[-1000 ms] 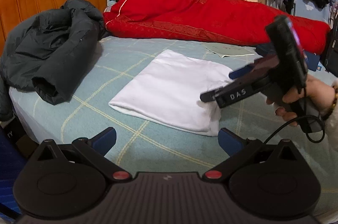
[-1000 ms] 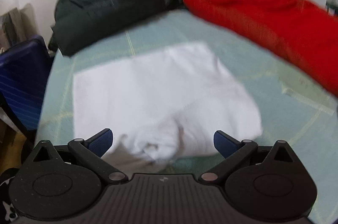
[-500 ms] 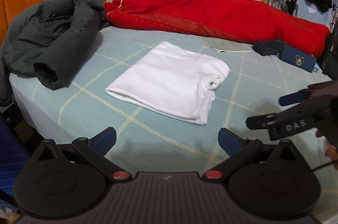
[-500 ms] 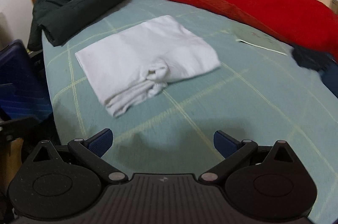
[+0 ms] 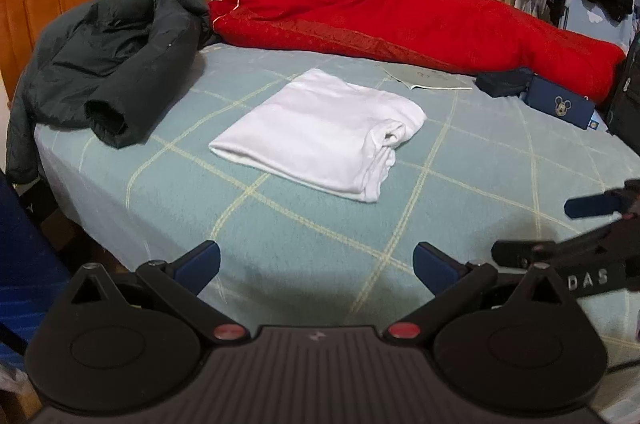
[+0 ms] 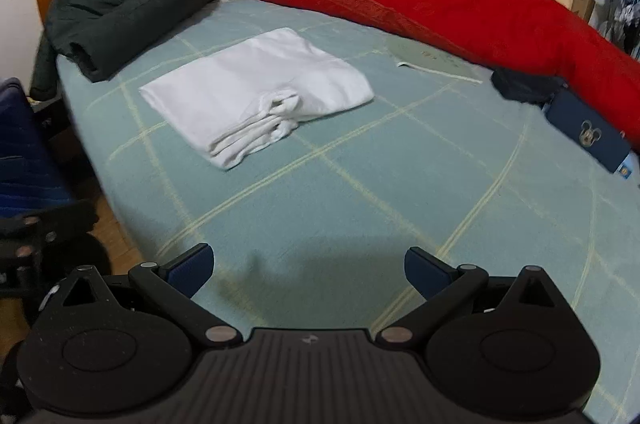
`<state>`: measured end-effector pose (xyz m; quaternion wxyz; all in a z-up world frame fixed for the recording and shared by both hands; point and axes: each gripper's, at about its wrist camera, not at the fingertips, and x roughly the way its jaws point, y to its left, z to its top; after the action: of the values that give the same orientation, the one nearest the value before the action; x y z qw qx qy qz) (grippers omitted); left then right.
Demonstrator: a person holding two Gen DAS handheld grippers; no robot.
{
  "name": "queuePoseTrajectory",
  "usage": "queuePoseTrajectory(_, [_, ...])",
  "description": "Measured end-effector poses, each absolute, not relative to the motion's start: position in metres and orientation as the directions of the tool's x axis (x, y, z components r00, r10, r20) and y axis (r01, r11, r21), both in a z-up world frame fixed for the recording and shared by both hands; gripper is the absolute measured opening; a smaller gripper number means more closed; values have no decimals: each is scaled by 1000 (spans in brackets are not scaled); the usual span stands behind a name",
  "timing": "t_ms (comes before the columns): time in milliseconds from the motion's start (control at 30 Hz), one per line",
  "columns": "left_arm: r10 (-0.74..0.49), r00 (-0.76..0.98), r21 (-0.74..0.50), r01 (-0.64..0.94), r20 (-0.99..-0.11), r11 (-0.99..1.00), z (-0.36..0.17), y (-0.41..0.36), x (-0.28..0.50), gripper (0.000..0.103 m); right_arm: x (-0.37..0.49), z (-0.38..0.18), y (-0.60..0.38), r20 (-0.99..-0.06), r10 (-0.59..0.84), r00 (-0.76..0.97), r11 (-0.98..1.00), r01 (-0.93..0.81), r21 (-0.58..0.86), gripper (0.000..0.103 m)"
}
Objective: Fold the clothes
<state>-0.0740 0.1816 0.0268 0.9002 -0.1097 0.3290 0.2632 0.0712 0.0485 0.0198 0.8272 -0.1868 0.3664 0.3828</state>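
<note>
A white garment (image 5: 320,132) lies folded into a flat rectangle on the light green checked bed (image 5: 304,224), its bunched layered edge facing the front right. The same garment (image 6: 256,92) sits left of centre in the right wrist view. My left gripper (image 5: 316,264) hangs open over the near edge of the bed, well short of the garment, with nothing between its fingers. My right gripper (image 6: 306,266) is open and empty too, and it also shows at the right edge of the left wrist view as the right gripper (image 5: 560,228).
A dark green jacket (image 5: 108,60) is heaped at the bed's head on the left. A person lies under a red quilt (image 5: 400,20) along the far side. A booklet (image 5: 424,80), a dark pouch (image 5: 504,82) and a blue box (image 5: 560,104) lie at the far right. A blue case (image 6: 24,152) stands beside the bed.
My right gripper has let go of the garment's bunched edge and pulled back to the near right. The left gripper has backed off slightly. The garment lies still.
</note>
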Motion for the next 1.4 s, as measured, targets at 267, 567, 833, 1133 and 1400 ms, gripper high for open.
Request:
queuePoseTrajectory(267, [406,657,-3,-528,-635,849,28,159,-82,102,49,20,29,-739,510,441,649,-761,-7,103])
queuePoseTrajectory(567, [386,668,-14,-510,-636,860,25,145,-84,102,43,15,24,-786,437,436,674,-738,-34,103])
queuePoseTrajectory(833, [365,693,-48,-499,-622,865,29,143,-93,102,33,20,17,-753,456,474,685,-727,-43,103])
queuePoseTrajectory(1133, [367,695,-54,-503,-618,862,30,142,-98,102,30,25,17,-735,468,490,689,-724,-44,103])
queuePoseTrajectory(1400, [367,695,-58,-506,-618,861,31,143,-99,102,29,25,18,-733,471,491,689,-723,-41,103])
